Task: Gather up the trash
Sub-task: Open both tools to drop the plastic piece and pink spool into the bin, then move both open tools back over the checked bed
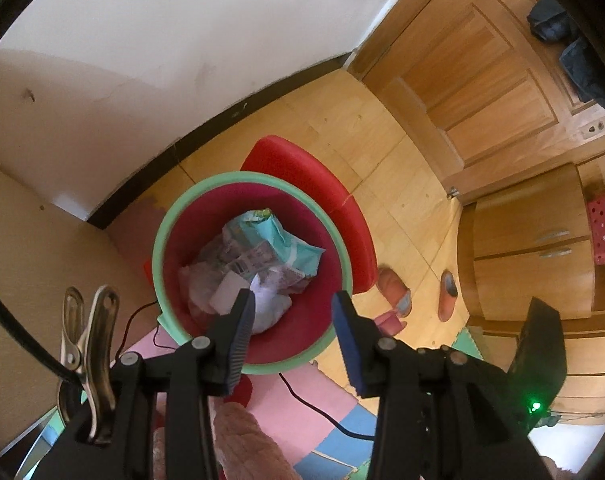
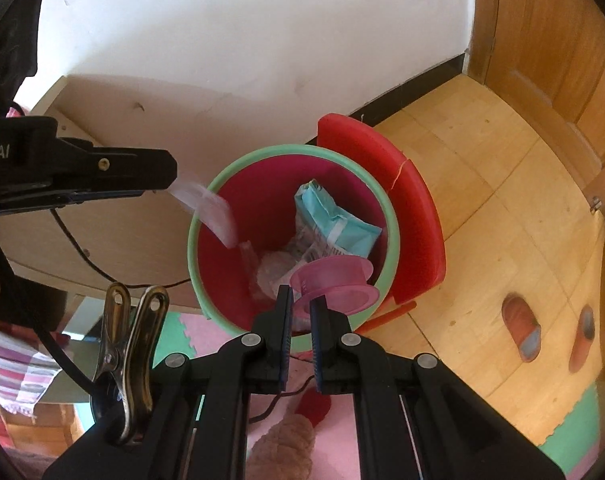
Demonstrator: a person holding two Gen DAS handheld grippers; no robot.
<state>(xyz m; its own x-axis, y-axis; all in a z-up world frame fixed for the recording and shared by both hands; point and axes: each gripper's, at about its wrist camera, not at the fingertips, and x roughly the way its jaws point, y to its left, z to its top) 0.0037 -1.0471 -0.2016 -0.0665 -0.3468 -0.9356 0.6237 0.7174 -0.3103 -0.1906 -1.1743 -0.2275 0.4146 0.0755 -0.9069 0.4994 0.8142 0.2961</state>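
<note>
A red trash bin with a green rim [image 1: 170, 216] [image 2: 200, 216] stands on the floor and holds a teal wrapper [image 1: 280, 240] [image 2: 334, 224] and crumpled paper [image 1: 270, 300]. My left gripper [image 1: 292, 300] is open above the bin. A white paper scrap [image 2: 212, 212] is blurred in mid-air just below it, over the bin's left rim; in the left wrist view it shows by the left finger [image 1: 226, 292]. My right gripper [image 2: 301, 304] is shut on a pink tape spool [image 2: 332, 280] and holds it over the bin's near rim.
A red stool [image 1: 322, 200] [image 2: 402, 200] stands right behind the bin. A pair of red slippers [image 2: 520, 328] lies on the wooden floor to the right. A beige cabinet [image 2: 114, 184] stands left of the bin. Coloured foam mats [image 1: 302, 404] and a black cable lie below.
</note>
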